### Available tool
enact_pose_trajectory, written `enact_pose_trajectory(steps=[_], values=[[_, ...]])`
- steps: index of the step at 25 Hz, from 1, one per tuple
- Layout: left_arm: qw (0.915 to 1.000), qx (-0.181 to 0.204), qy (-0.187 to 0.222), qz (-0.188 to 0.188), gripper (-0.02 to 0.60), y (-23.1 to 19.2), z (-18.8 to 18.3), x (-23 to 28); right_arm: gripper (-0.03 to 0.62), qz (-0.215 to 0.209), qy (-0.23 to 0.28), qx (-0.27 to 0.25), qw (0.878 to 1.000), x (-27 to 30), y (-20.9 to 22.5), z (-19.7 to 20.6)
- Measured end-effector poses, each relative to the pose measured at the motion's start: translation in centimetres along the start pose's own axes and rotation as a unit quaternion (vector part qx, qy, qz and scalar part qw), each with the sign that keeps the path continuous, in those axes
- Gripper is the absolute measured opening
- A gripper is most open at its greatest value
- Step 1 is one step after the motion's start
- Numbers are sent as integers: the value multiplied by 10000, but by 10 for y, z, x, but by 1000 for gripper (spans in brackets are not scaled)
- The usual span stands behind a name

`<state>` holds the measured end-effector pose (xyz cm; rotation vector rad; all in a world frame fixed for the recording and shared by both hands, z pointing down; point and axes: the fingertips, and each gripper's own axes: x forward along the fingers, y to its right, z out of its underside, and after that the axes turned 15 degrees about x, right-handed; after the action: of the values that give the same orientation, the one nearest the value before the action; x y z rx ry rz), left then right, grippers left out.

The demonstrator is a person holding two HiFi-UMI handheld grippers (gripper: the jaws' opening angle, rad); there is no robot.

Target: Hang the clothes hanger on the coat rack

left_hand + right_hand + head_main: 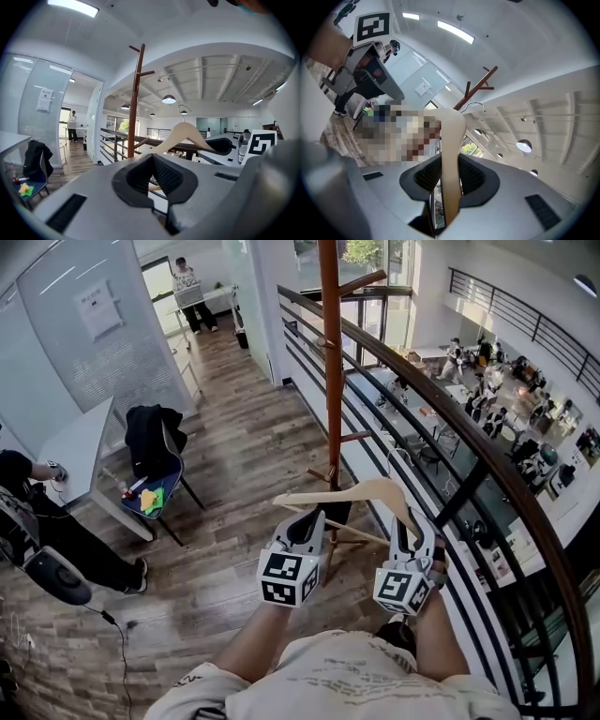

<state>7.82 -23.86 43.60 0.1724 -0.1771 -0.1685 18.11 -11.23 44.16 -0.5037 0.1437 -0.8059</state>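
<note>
Pale shirt (347,681) and two forearms (272,643) sit closest in, at 6 o'clock, both arms reaching forward side by side. Wood floor (234,456) spreads out toward 11 o'clock, and a dark railing (497,470) curves along its edge from 12 round to 4. Straight ahead at 12 stands the rack (330,362), a red-brown pole just inside the railing, its pegs (146,73) angling upward. Off at 9 to 10 o'clock are a white table (80,442) and a chair (175,442), neither part of the job.

Just short of the pole is the hanger (347,491), pale wood, carried crosswise and roughly level, near the rack yet apart from it. Holding it at both ends looks like a way to stop it swinging and keep its hook upright. The right gripper (412,526), at 5 o'clock, has its jaws clamped flat on the hanger's right side, wood filling the gap. The left gripper (305,519), at 7 o'clock, has its jaws drawn nearly together with a sliver of the lower bar (361,533) between them, so it seems to pinch that end. Smallest of all, the wire hook (182,108) rises free from the hanger's crown; I'd say it has to be lifted higher and onto one of the pegs before the job is done.
</note>
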Motion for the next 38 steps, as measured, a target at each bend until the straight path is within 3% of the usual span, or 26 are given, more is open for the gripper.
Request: enact_pose_trajectory(steps=[7,23,31,38], values=[[9998,-18,40,-196,3,-11,-2,0,101,-219,169,-71,9996,12,-9,-5],[9937,-155,-201,-1090,3,-33,3,14,101,-1182,751,29,9901,60,-11,-18],[9865,-233,-326,-1585,3,-35,-3,35,101,-1777,1021,100,9787,92,-4,-17],[9752,-384,-440,-2136,3,-40,-5,49,101,-2356,1273,57,9635,119,-1,-15]])
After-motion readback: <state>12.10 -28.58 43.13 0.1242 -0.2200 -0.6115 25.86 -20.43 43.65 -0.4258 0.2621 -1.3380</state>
